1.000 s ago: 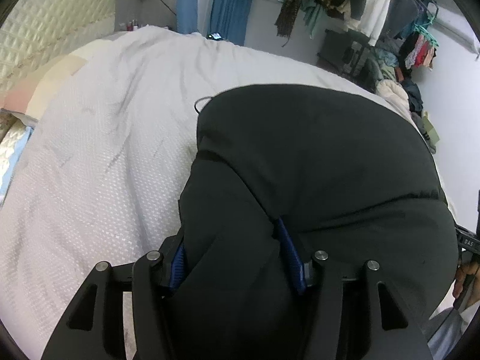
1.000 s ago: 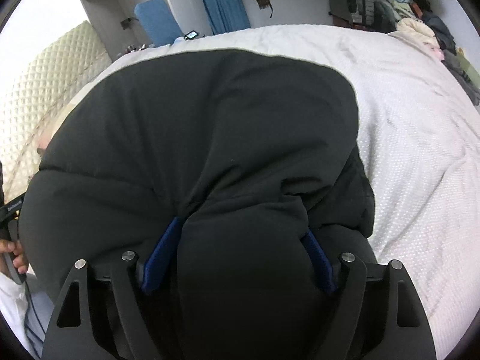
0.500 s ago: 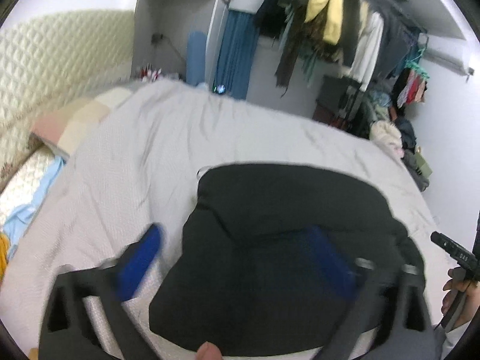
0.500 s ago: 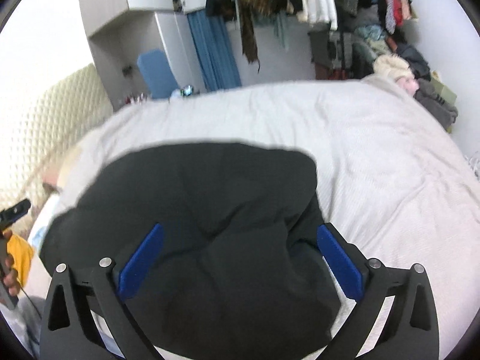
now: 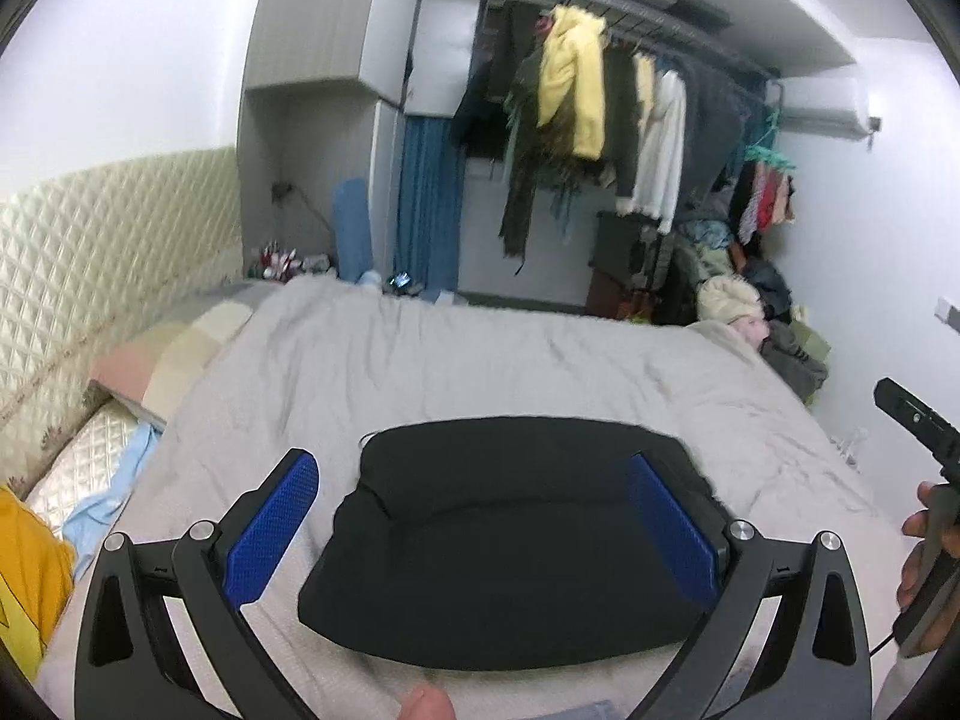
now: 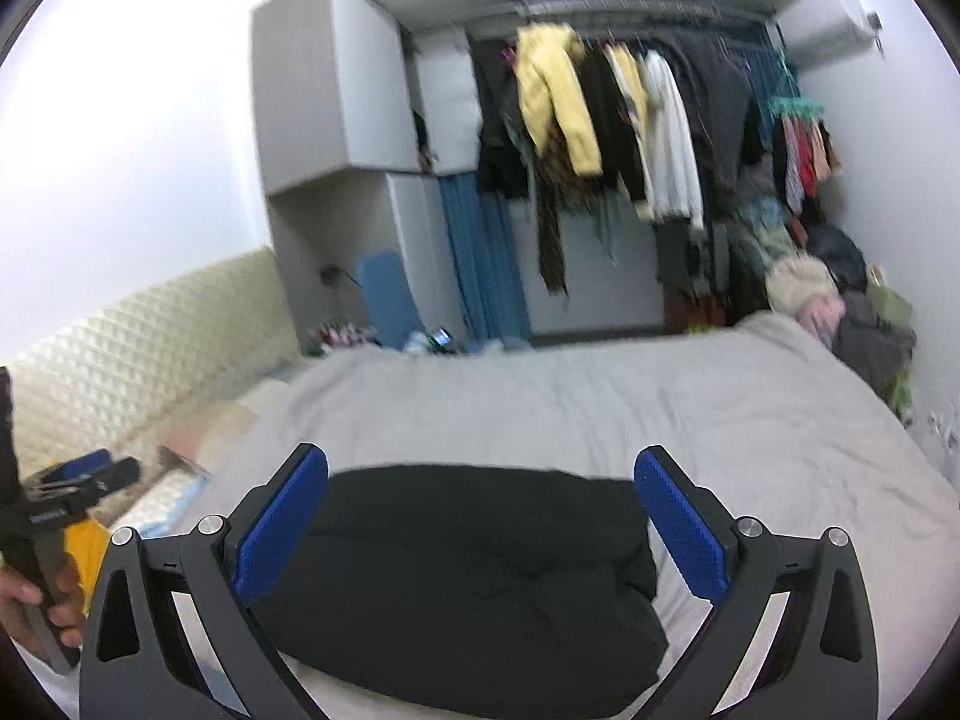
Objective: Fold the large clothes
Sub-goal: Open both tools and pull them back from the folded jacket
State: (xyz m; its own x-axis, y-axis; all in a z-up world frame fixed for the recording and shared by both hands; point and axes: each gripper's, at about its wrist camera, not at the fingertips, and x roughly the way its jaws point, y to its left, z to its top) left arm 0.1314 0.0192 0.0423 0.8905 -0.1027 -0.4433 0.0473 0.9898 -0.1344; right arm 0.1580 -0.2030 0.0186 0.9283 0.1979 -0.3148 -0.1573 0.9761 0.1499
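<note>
The black garment (image 5: 516,540) lies folded into a thick bundle on the near part of the bed (image 5: 480,360), touching the grey cover, with one thin cord loop at its far left corner. It is the landmark here. No container shows in either view; the garment rests directly on the bed.

Beyond the garment, across the bed, a clothes rail (image 5: 630,120) carries many hanging pieces, among them a yellow jacket (image 5: 570,90) and a white one. Left of the rail a grey wardrobe (image 5: 324,60) stands with a blue curtain (image 5: 429,204) under it. Far left of the garment the quilted cream headboard (image 5: 90,258) runs along the wall, and pillows (image 5: 174,354) lie below it. To the far right of the garment a heap of clothes (image 5: 756,312) sits at the bed's corner.

The left gripper (image 5: 474,522) hovers above the garment with its jaws spread wide, blue pads on both sides, gripping nothing. The right gripper (image 6: 480,522) is also above the garment, its jaws wide apart and empty. Nothing stands between the grippers and the garment.
</note>
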